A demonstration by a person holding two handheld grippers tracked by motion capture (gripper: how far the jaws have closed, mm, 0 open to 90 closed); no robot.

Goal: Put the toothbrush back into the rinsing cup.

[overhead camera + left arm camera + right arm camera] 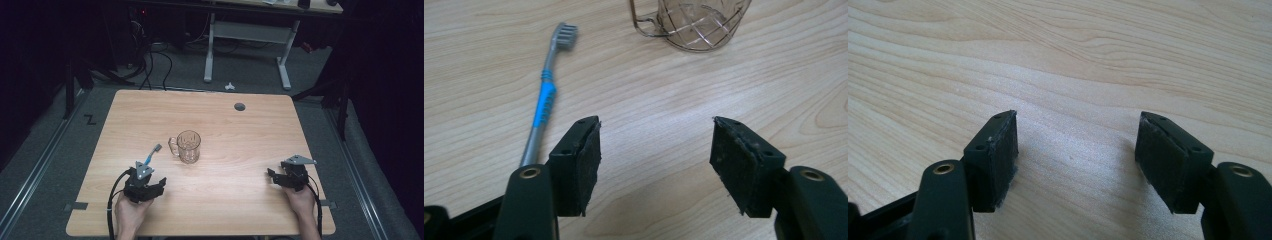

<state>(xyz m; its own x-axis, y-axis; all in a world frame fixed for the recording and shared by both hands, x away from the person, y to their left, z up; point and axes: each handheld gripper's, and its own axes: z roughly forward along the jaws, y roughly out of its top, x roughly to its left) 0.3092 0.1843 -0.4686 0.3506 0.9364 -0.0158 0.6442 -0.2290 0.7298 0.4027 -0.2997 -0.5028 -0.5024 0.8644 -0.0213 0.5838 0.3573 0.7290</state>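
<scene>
Left gripper view is showing the toothbrush [544,97] lying flat on the table [674,100], just left of the left gripper [656,150], whose jaws are standing spread wide and empty. It is looking light, stiff and slim, likely best pinched across the blue grip. One toothbrush and one glass mug [696,22] are sitting there, the mug probably fragile and slippery. The right gripper [1075,150] is resting well apart, jaws likewise parted on nothing.
</scene>
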